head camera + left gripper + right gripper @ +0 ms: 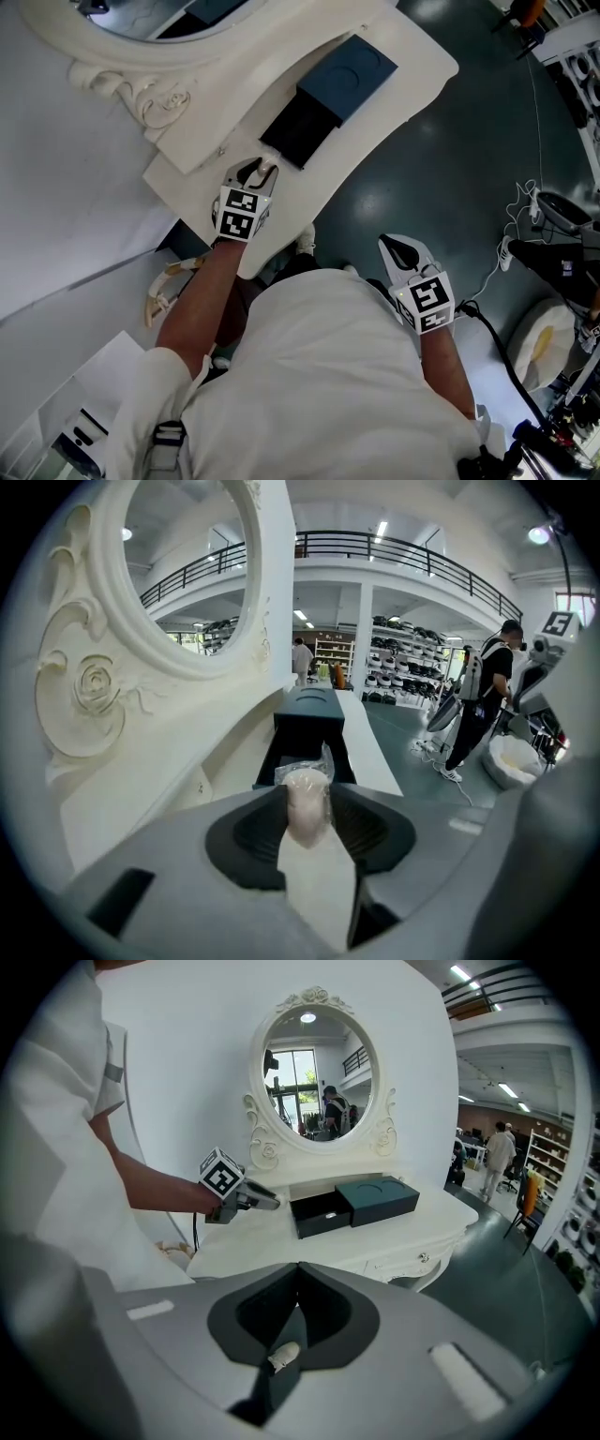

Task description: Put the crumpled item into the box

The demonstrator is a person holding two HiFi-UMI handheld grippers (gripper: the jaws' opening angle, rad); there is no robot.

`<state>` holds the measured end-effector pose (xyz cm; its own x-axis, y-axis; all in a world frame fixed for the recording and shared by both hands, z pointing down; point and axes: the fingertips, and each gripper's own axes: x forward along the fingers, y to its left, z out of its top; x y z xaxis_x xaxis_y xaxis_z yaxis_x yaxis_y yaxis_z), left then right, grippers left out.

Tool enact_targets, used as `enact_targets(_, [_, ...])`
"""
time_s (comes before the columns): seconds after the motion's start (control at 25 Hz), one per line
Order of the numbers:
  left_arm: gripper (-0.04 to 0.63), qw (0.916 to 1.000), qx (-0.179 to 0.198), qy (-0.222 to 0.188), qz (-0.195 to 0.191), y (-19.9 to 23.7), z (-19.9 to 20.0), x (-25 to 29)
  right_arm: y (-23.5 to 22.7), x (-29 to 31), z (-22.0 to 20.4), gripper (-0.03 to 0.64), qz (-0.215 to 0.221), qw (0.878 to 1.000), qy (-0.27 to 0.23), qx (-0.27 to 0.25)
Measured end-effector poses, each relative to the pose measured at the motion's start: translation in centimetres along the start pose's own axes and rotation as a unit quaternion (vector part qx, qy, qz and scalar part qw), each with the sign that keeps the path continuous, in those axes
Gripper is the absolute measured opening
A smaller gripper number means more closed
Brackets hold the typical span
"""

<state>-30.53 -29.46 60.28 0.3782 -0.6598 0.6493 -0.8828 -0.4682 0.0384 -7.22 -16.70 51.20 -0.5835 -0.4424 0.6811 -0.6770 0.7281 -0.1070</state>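
Note:
A small pale pinkish crumpled item in clear wrap sits pinched between the dark pads of my left gripper. That gripper hovers over the white dressing table, just short of the box. The box's black tray is slid open out of its dark blue sleeve, and it lies straight ahead in the left gripper view. My right gripper hangs off the table over the floor with its jaws together and nothing in them. From the right gripper view I see the left gripper beside the box.
An oval mirror in an ornate white frame stands at the table's back, its carved base close to my left arm. Cables and equipment lie on the dark floor at the right. A person stands far off.

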Motion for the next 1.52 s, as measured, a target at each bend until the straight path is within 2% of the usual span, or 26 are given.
enact_targets(0.24, [0.143,0.9995,0.02,-0.014,-0.021,-0.7,3.6,2.2,-1.0,-0.2,0.0,0.002,-0.011,1.0,-0.001,0.013])
enact_targets(0.6, [0.143,0.9975,0.051,0.002,-0.05,-1.6,6.7,7.8,-3.5,-1.2,-1.0,0.002,-0.045,0.998,0.005,0.051])
enact_targets(0.84, [0.143,0.996,0.065,0.032,-0.052,-1.5,6.4,11.4,-5.3,-1.9,-1.7,0.002,-0.062,0.995,0.006,0.076])
enact_targets(1.0, [0.144,0.9938,0.089,0.05,-0.045,-1.4,6.1,13.3,-6.3,-2.2,-2.4,0.002,-0.07,0.993,0.008,0.089])
enact_targets(1.24, [0.147,0.9902,0.101,0.09,-0.036,-1.2,5.8,14.2,-7.1,-2.6,-3.0,0.002,-0.078,0.992,0.008,0.101])
enact_targets(1.52, [0.149,0.982,0.128,0.136,-0.031,-1.2,4.7,14.8,-7.3,-2.4,-2.9,0.002,-0.075,0.992,0.007,0.102])
